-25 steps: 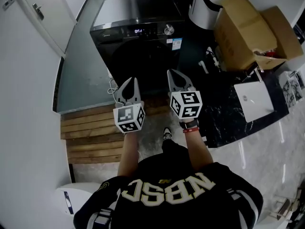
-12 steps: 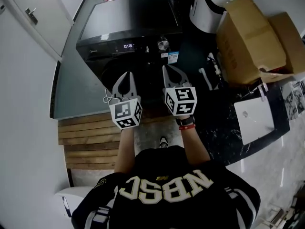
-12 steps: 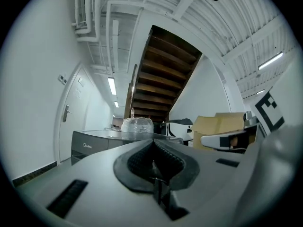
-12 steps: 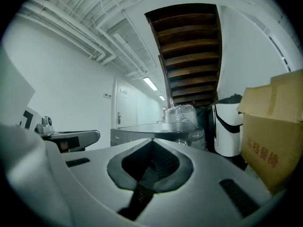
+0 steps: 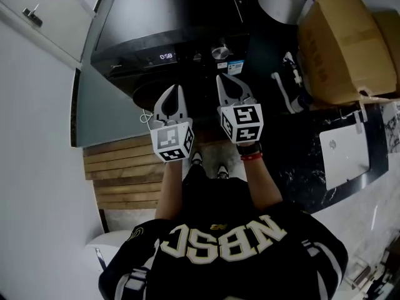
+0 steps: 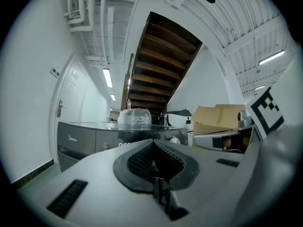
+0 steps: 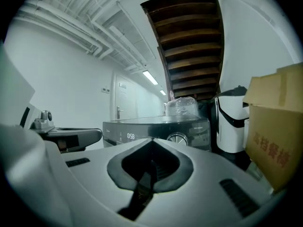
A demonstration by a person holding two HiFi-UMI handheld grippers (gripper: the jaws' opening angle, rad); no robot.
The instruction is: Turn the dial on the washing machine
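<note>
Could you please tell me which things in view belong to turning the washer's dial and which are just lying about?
For the job:
- washing machine
- dial
- left gripper and right gripper, both shut and empty

Lying about:
- cardboard box
- laptop
- wooden slats

washing machine (image 5: pixel 164 14): rear cut off | dial (image 5: pixel 219 52): markings too small
</note>
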